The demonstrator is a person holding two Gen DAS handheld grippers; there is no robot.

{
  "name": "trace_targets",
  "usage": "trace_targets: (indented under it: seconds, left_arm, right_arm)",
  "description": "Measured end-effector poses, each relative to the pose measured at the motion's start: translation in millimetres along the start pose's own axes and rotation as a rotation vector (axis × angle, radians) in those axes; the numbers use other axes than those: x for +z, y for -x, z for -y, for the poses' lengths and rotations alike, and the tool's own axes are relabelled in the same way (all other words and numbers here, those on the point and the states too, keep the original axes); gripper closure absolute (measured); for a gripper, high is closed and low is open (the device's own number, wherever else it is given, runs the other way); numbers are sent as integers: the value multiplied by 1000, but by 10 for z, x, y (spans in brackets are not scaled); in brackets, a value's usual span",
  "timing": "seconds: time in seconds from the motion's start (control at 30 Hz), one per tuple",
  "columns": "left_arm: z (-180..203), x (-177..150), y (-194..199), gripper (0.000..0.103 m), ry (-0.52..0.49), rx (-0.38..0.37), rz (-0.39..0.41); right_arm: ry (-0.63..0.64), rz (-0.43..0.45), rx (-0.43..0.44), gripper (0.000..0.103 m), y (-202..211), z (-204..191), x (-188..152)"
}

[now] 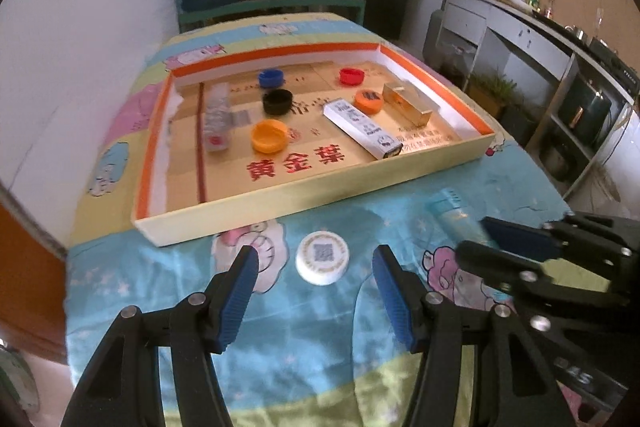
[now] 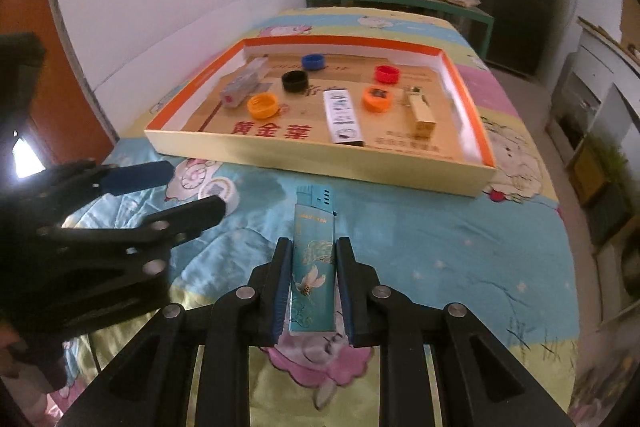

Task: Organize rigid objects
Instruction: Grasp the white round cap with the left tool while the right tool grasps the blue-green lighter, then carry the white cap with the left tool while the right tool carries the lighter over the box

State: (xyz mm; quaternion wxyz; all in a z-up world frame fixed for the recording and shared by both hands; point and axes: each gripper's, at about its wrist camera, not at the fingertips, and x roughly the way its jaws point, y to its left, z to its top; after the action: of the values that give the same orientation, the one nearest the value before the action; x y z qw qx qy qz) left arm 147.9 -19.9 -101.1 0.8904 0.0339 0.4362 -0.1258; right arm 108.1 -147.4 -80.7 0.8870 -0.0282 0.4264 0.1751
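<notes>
From the left wrist camera, the left gripper (image 1: 316, 291) is hanging wide open over the cloth (image 1: 320, 347), and a white cap (image 1: 322, 263) is lying between its fingers, touching neither. The right gripper (image 1: 476, 243) is poking in from the side and hiding most of a teal lighter (image 1: 450, 213). From the right wrist camera, the right gripper (image 2: 312, 291) is squeezing the lighter (image 2: 313, 267) on both sides. The left gripper (image 2: 176, 187) is covering part of the white cap (image 2: 218, 191). The tray (image 2: 320, 155) is sitting behind with caps and small boxes inside.
</notes>
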Motion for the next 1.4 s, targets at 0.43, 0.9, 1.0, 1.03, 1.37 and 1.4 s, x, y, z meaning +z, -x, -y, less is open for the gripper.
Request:
trace_targets:
  seconds: [0.43, 0.9, 1.0, 1.03, 1.37, 1.4]
  left_arm:
    - [-68, -55, -126, 55, 54, 28, -6]
    - [-162, -84, 112, 73, 123, 21, 43]
    - [-171, -33, 244, 73, 130, 9, 67]
    - [-173, -13, 280, 73, 132, 6, 74]
    - [-296, 211, 537, 73, 151, -1, 128]
    - [-316, 237, 548, 73, 151, 4, 132]
  right_arm:
    - [-26, 12, 46, 81, 70, 78, -80]
    - [-40, 28, 37, 81, 110, 139, -68]
    - [-33, 42, 31, 81, 154, 153, -18]
    - [-32, 47, 30, 81, 169, 153, 0]
    - [-3, 89, 21, 81, 281, 146, 266]
    - [1, 92, 21, 81, 284, 139, 293]
